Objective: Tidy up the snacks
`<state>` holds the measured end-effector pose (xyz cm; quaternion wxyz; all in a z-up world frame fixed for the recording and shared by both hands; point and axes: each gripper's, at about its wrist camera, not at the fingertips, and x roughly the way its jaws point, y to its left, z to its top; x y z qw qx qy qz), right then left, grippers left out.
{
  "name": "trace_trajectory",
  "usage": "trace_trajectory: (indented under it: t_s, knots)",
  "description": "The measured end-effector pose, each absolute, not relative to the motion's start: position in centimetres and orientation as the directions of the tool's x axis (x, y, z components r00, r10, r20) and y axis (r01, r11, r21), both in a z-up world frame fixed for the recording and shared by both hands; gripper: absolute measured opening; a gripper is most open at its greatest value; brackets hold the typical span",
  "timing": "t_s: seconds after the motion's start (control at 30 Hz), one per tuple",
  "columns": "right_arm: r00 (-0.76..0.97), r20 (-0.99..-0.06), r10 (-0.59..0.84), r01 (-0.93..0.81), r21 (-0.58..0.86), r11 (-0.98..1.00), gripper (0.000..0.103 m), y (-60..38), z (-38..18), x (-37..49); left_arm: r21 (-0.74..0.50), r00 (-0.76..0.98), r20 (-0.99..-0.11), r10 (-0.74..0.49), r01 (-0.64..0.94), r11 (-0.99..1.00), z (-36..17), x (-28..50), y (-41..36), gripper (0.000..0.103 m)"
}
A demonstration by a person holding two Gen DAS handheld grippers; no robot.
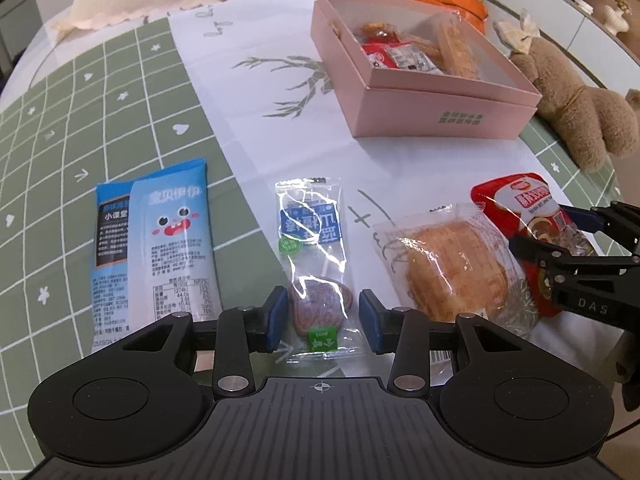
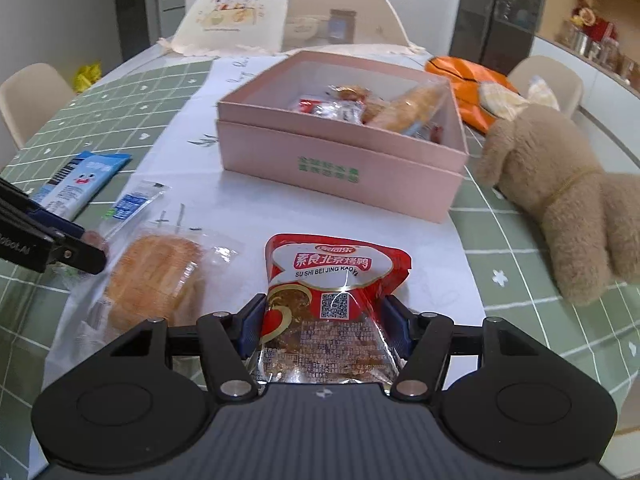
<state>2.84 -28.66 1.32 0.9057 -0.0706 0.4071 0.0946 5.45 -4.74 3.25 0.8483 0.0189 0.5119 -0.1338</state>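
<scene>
Left gripper [image 1: 323, 314] straddling the purple bun in the clear pack [image 1: 316, 268], pads just off the film on both sides: open, nothing held. Right gripper [image 2: 323, 322] set around the red pouch [image 2: 334, 292], pads [image 2: 251, 326] seemingly pressing its creased sides, though the bulging foil hides the contact; judged gripping the pouch.

Between the two tools, the bread pack [image 1: 452, 268] flat on the white runner [image 1: 248, 92]. Left of the left tool, the blue packs [image 1: 154, 236] on the green cloth.

Ahead of both, the pink box [image 2: 340, 160], open, several snacks already inside. Right of it, a plush dog [image 2: 560, 200].

Risks, as judged:
- slick film slipping from the left pads, or the bun squashed by a hard squeeze;
- the pouch sagging or swinging out from a grip low on its end;
- both tools crossing paths near the box, or clipping its wall.
</scene>
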Motion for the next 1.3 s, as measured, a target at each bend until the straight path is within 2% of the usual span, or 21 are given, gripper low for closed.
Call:
trace_trajectory:
  t_s: [0.13,0.33,0.6,0.73,0.87,0.93,1.07,1.17,1.23,1.3]
  knots:
    - [0.653,-0.751,0.095,-0.193,-0.044,0.98,0.062,-29.4,1.1,2.4,-0.164,0.457,-0.85,-0.262,0.243,0.956,3.3,4.3,-4.3,0.039]
    - [0.671,-0.737,0.082,-0.155,-0.032,0.987,0.062,-30.8,2.0,1.7,-0.159,0.506,-0.809,-0.3,0.304,0.939,5.3,2.8,-5.1,0.039]
    - [0.682,-0.726,0.087,-0.162,-0.034,0.986,0.062,-30.8,2.3,1.6,-0.201,0.456,-0.826,-0.331,0.311,0.929,5.4,3.1,-5.9,0.039]
    - [0.686,-0.717,0.123,-0.173,0.003,0.985,0.062,-30.8,3.0,1.1,-0.22,0.506,-0.779,-0.37,0.332,0.917,7.9,3.4,-6.0,0.039]
    - [0.741,-0.661,0.119,-0.152,0.008,0.988,0.062,-31.9,7.0,1.1,-0.285,0.584,-0.661,-0.471,0.385,0.878,13.8,4.4,-5.8,0.039]
    - [0.807,-0.572,0.147,-0.165,0.02,0.986,0.062,-32.9,11.2,1.3,-0.271,0.642,-0.579,-0.503,0.43,0.861,18.0,5.8,-6.1,0.039]
    - [0.909,-0.392,0.144,-0.18,-0.057,0.982,0.062,-33.0,19.1,4.0,-0.242,0.701,-0.46,-0.545,0.492,0.837,24.6,10.6,-7.8,0.041]
    - [0.931,-0.346,0.117,-0.157,-0.088,0.984,0.063,-31.6,22.2,8.0,-0.328,0.667,-0.46,-0.586,0.486,0.81,26.1,16.0,-8.5,0.041]
    - [0.913,-0.38,0.15,-0.186,-0.061,0.981,0.076,-30.8,22.4,11.2,-0.389,0.646,-0.489,-0.586,0.44,0.81,25.2,18.7,-7.9,0.041]
    - [0.903,-0.411,0.126,-0.161,-0.053,0.985,0.079,-30.4,21.5,13.3,-0.425,0.64,-0.503,-0.58,0.401,0.811,23.3,19.9,-6.6,0.04]
